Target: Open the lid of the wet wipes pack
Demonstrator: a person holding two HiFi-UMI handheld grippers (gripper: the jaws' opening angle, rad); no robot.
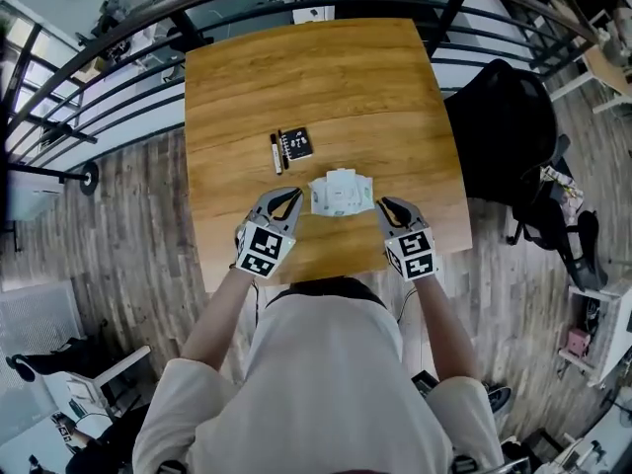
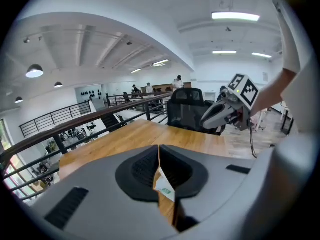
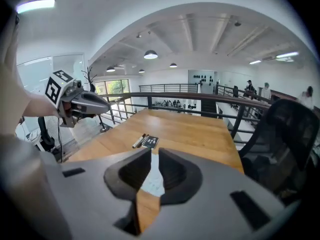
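Observation:
The white wet wipes pack [image 1: 342,193] lies flat on the wooden table [image 1: 296,77], near its front edge. My left gripper [image 1: 287,199] hangs just left of the pack, raised off the table and apart from it. Its jaws are shut with nothing held, and a corner of the pack [image 2: 164,185] shows below them. My right gripper [image 1: 387,207] hangs just right of the pack, also raised. Its jaws stand a little apart and empty, with the pack [image 3: 152,179] showing through the gap beneath. The lid's state cannot be made out.
A black marker [image 1: 276,153] and a small black card [image 1: 295,144] lie side by side behind the pack. A black office chair [image 1: 509,136] stands at the table's right side. A metal railing [image 1: 118,97] runs behind and left of the table.

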